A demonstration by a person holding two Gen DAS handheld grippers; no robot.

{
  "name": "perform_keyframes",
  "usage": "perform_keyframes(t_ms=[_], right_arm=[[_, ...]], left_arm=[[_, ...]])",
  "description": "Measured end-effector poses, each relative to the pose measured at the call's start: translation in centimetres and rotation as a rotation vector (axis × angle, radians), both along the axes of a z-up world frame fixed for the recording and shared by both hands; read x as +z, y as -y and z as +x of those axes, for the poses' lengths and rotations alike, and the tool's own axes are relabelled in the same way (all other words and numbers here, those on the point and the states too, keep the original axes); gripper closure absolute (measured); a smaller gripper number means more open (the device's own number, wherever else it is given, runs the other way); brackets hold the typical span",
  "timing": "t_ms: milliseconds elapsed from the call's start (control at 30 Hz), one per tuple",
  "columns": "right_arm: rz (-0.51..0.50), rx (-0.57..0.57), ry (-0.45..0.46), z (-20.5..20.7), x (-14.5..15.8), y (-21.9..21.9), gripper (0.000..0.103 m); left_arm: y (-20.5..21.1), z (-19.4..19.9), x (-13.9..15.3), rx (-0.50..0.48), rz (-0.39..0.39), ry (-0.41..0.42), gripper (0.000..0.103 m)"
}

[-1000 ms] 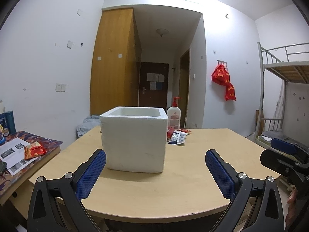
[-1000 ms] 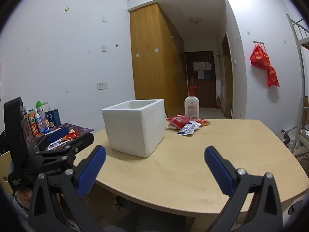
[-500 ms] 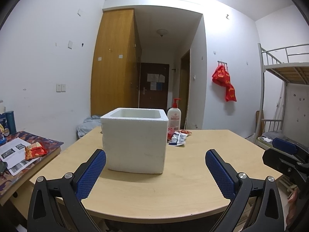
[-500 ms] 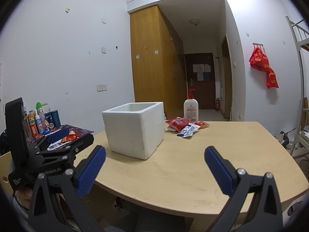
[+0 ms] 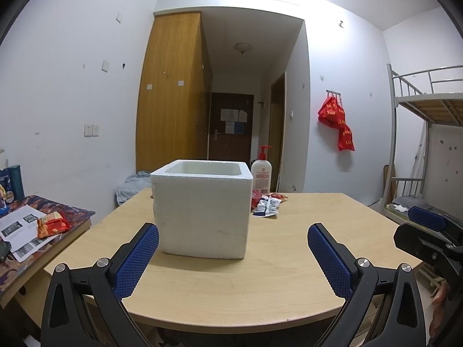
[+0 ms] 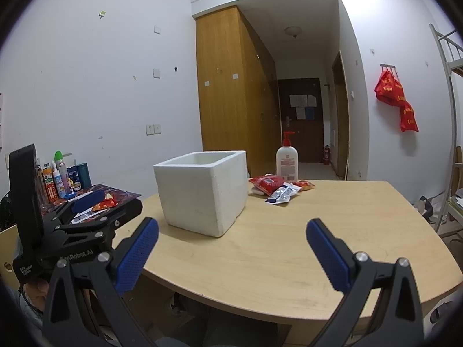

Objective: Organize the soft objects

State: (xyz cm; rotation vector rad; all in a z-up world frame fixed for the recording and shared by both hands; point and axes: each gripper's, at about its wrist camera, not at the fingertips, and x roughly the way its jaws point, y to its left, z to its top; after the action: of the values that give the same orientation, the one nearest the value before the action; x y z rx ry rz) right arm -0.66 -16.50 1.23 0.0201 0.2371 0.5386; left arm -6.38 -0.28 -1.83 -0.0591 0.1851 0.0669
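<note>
Both tongs are spread wide and empty: your left gripper [image 5: 233, 248] sits square in front of the white foam box [image 5: 202, 211], and your right gripper [image 6: 231, 245] hangs over the near edge of the wooden table [image 6: 361, 231], just to the right of the box.

Over the last second very little has changed. The box has slid a touch lower and nearer in the left wrist view, so you're creeping in and tipping up slightly, and the right view has barely drifted. Nothing has been touched, and the task looks like it's at the very start.

Here's what you're after: the soft packets [image 6: 277, 188] lie in a small pile at the far side of the table, behind and to the right of the box, just in front of the pump bottle [image 6: 287, 160]. There's a red snack pouch [image 6: 264, 181], a blue-and-white packet [image 6: 282, 193] across it, and an orange-red one peeking out at the right. From the left view they're partly hidden by the box corner.

Your right tongs have the clearer line to that pile, so I'd expect that hand to go first, with the open-topped box the likely place for them. Mind the bottle standing just behind.
</note>
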Motion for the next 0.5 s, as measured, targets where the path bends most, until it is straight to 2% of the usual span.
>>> perform_keyframes(t_ms=[500], right_arm=[[-0.003, 0.008, 0.002, -0.08, -0.08, -0.15, 0.000]], left_arm=[[-0.08, -0.08, -0.09, 0.010, 0.002, -0.002, 0.000]])
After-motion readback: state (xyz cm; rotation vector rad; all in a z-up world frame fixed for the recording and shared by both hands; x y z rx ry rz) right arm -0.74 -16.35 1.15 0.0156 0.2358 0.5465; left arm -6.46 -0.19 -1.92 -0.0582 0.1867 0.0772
